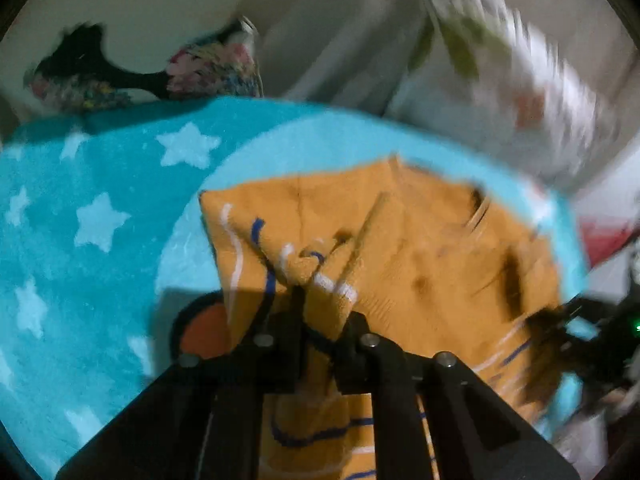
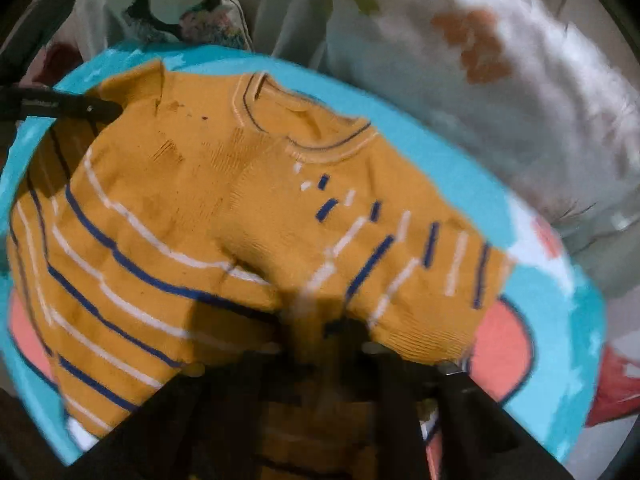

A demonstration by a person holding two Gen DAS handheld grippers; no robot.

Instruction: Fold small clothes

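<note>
A mustard-yellow knitted sweater with blue and white stripes lies face up on a round turquoise mat, its neckline toward the far side. My right gripper is blurred at the bottom of the right wrist view, shut on a raised fold of the sweater beside a sleeve. In the left wrist view the sweater is bunched, and my left gripper is shut on a pinched-up fold of striped fabric. The left gripper also shows at the sweater's far left shoulder.
The turquoise mat has pale stars and a coral patch. White bedding with orange and green prints lies beyond it. A dark flowered cushion is at the back left, a red thing at the right edge.
</note>
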